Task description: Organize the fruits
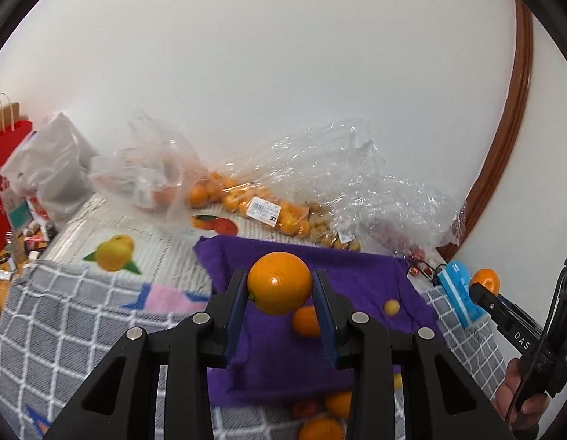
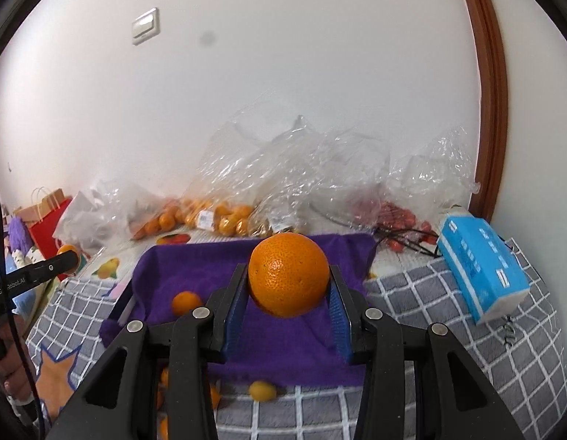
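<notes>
Gripping one orange (image 1: 279,282) (image 2: 289,278) apiece, left gripper (image 1: 279,293) and right gripper (image 2: 289,293) stood narrowly parted above purple cloth (image 1: 356,275), fruit in crinkled bags (image 1: 320,183) blurred, lower oranges (image 1: 322,429) cut off.

You have a blue tissue pack (image 2: 483,266) at the checked blanket's (image 2: 448,330) right edge, a red paper bag (image 1: 4,168) far left.

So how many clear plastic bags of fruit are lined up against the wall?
4: one at the left, a long one of small oranges, one with small tan fruit, and one with red fruit on the right. Crinkled plastic may hide more.
</notes>
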`<state>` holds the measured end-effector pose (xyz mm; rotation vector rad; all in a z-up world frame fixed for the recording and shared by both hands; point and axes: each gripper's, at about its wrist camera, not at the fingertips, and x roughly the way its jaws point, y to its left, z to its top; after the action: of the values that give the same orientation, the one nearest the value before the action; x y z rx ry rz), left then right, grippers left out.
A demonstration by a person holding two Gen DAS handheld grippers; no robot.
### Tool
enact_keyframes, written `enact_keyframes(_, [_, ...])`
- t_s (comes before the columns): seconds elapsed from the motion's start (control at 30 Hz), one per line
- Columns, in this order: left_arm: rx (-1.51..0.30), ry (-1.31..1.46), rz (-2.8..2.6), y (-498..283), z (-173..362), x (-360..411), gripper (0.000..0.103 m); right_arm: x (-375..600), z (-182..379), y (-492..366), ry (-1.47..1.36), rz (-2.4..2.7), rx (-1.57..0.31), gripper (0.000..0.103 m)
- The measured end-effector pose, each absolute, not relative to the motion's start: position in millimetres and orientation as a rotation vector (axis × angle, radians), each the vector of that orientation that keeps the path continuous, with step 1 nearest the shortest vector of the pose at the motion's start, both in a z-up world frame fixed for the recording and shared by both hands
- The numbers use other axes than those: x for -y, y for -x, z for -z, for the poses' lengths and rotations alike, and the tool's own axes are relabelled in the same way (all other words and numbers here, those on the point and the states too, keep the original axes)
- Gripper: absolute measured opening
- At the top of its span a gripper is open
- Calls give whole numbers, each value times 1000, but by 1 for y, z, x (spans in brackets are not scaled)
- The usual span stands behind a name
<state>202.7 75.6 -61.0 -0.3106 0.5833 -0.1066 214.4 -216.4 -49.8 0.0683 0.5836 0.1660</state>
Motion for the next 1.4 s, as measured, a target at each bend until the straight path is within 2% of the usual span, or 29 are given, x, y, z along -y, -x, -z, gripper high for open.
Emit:
enact_keyframes(0.4, [-636, 350, 68, -250, 120, -70, 34, 230, 102, -259, -88, -193, -676, 42])
enact_keyframes(0.8, [-636, 336, 34, -253, 135, -63, 34, 230, 122, -266, -119, -193, -715, 42])
enact_keyframes(1.4, [-734, 341, -14, -267, 152, -65, 34, 207, 150, -271, -31, -192, -799, 42])
